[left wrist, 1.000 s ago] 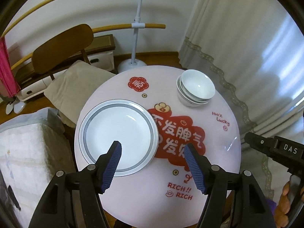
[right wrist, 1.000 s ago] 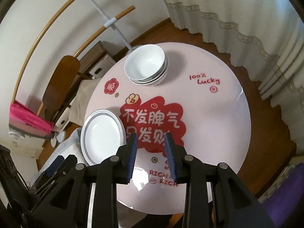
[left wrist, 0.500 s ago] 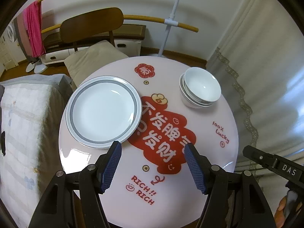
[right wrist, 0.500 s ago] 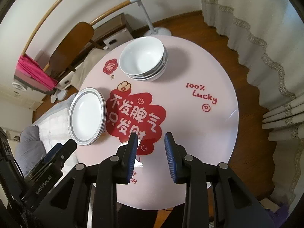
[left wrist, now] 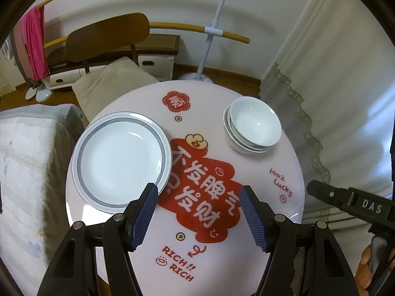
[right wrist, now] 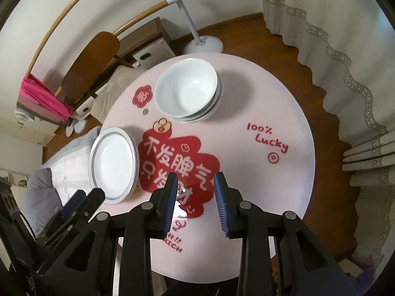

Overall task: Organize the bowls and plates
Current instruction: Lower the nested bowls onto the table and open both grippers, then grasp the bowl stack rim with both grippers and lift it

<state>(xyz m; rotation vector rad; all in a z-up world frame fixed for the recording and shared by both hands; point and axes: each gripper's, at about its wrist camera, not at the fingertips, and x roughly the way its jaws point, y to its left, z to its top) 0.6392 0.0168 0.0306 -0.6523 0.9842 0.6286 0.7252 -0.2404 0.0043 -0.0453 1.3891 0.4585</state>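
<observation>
White grey-rimmed plates stacked, white bowls nested

Plates left on table; bowl stack right, apart.

White dishes on a pale pink table printed in red

The stacked plates are white with a grey band around the rim; the stacked bowls at the far right are plain white. The table carries a large red cloud-shaped patch with white characters, a smaller red flower badge at the far side, and red lettering near the right edge and near side. Both the left claw and the right claw are black with ridged blue pads. A bright pink cloth hangs far left; the curtain is cream with a scalloped lace trim.
</observation>
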